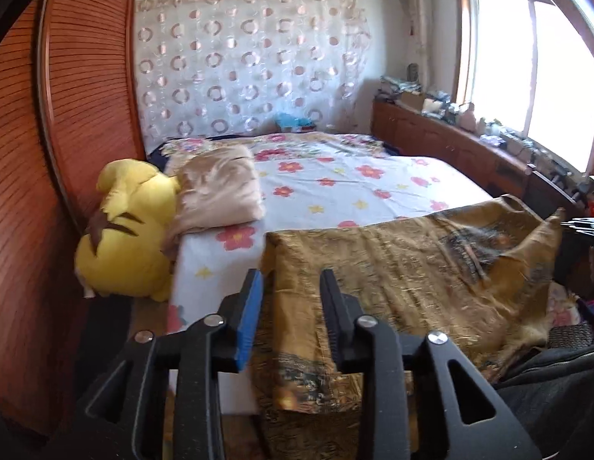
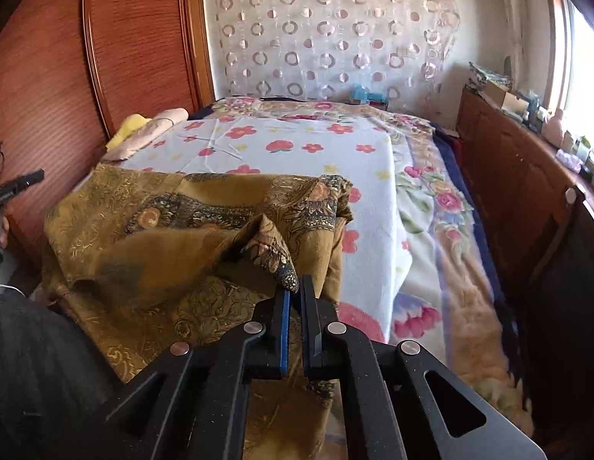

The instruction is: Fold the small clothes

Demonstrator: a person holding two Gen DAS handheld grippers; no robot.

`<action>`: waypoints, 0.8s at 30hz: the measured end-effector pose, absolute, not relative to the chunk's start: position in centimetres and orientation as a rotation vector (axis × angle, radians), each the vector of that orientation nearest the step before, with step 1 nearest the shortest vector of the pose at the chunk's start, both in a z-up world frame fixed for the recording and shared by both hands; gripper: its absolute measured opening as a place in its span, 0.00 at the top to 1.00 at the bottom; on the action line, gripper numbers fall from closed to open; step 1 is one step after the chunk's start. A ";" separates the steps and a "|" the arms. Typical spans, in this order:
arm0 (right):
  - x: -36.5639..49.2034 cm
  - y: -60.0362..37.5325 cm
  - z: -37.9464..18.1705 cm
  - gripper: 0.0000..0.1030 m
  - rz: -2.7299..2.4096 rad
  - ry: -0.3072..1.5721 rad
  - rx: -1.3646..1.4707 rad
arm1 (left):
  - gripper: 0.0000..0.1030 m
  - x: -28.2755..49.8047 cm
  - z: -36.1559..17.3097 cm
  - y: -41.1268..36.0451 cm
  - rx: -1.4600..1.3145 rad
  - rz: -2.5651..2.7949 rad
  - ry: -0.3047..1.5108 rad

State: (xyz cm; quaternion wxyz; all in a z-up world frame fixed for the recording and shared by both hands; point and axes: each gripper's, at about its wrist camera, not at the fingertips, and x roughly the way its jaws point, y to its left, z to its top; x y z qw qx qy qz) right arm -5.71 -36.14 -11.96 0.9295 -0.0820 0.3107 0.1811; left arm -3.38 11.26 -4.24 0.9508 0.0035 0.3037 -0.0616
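Right fingers [image 2: 296, 287] pinch gold patterned cloth [image 2: 163, 230] corner, rumpled

The patterned cloth [image 1: 412, 268] lies on the near end of the bed [image 1: 354, 191], spread from 6 toward 3 o'clock. At 9 o'clock a plush toy [image 1: 124, 237] sits against the wardrobe [image 1: 67, 115] — a folded blanket [image 1: 216, 191] just beside it, toward 10. A curtain [image 1: 251, 65] hangs behind the bed at 12; a cluttered cabinet [image 1: 450, 142] runs along 2 o'clock — under the window [image 1: 527, 65].
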 end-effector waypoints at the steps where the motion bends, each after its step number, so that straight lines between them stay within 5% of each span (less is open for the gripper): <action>1: -5.8 -36.1 -12.1 0.97 0.370 0.636 -0.173 | 0.66 -3.4 -4.3 11.6 -0.001 -0.120 0.616; 24: -5.2 -38.7 -10.4 0.92 0.287 0.697 -0.171 | 0.64 6.6 -8.6 12.3 -0.004 -0.091 0.749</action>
